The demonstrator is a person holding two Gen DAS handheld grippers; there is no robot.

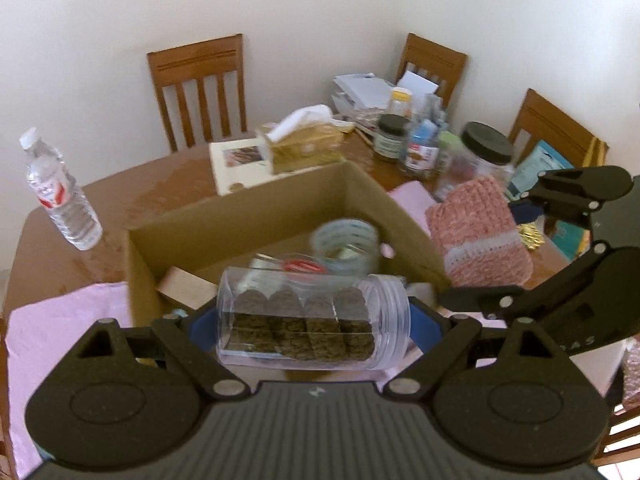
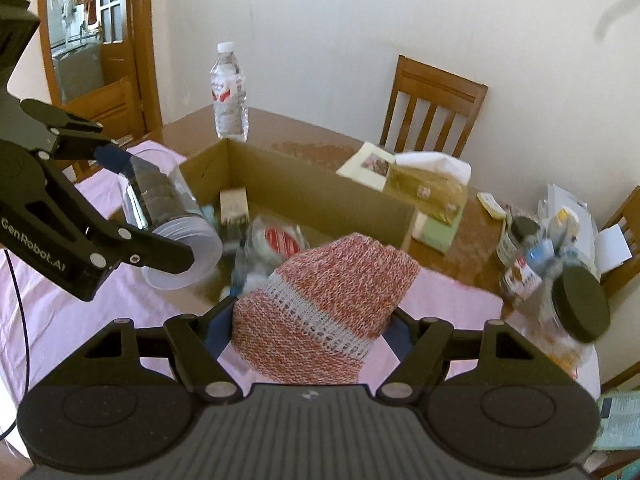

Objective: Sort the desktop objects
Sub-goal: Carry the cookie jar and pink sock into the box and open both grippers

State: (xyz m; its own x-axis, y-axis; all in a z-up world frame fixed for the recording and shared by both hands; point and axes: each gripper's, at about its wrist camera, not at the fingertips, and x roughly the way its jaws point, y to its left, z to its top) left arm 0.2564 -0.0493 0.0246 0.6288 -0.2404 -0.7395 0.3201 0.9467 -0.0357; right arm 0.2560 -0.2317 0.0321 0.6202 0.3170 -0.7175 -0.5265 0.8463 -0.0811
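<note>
We noted a clear, glossy plastic jar [image 1: 314, 318] holding rough brown biscuits [image 1: 302, 330]. The box [image 1: 248, 208] was matt brown cardboard. The knitted cloth [image 2: 324, 304] looked coarse, red-and-white wool with an open lacy band. The table [image 1: 120, 196] was polished wood, worn and blotchy in patches, partly under a smooth pink cloth [image 1: 60, 320]. We saw a water bottle [image 1: 60, 196] of thin, clear, ribbed plastic. The chairs [image 1: 200, 88] were varnished wood. Both grippers, left gripper [image 1: 314, 332] and right gripper [image 2: 312, 332], were matt black plastic with small shiny metal pins.
</note>
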